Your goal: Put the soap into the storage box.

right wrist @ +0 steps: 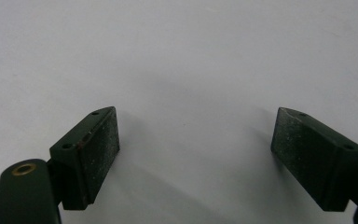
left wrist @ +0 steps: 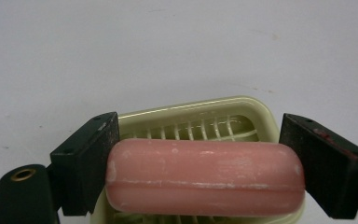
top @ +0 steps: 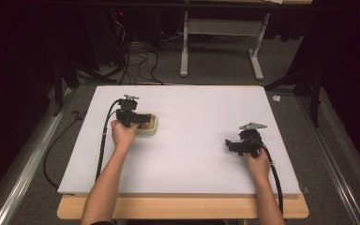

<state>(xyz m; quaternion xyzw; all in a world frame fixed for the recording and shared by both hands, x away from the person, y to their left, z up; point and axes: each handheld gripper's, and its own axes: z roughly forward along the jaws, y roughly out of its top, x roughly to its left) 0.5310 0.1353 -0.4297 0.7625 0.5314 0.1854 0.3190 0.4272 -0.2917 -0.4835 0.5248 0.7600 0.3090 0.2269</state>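
Starting at the left of the white worktop [top: 192,140], the left gripper [top: 143,119] hung over a pale cream plastic soap dish with a ribbed, slatted floor [top: 151,129], which stood on the worktop's left half. In the left gripper view, a pink oblong bar of soap with rounded ends [left wrist: 205,177] lay lengthwise between the two black jaws, directly over the soap dish [left wrist: 242,109]. The left jaw pressed against one end of the bar, and the right jaw stood at the other end, so the left gripper [left wrist: 200,172] seemed to be clamping the soap by its ends. Whether the bar rested on the ribs or hung just above them could not be told from that angle.

Farther right, the right gripper [top: 232,145] sat low over the bare worktop, well apart from the dish. In the right gripper view, the right gripper [right wrist: 196,154] had its jaws spread wide with nothing between them.

Judging by this, the grasp on the soap was made and the bar was at the dish. What remained was probably either to free it there or to lift it clear. The right hand had no part in the work yet.
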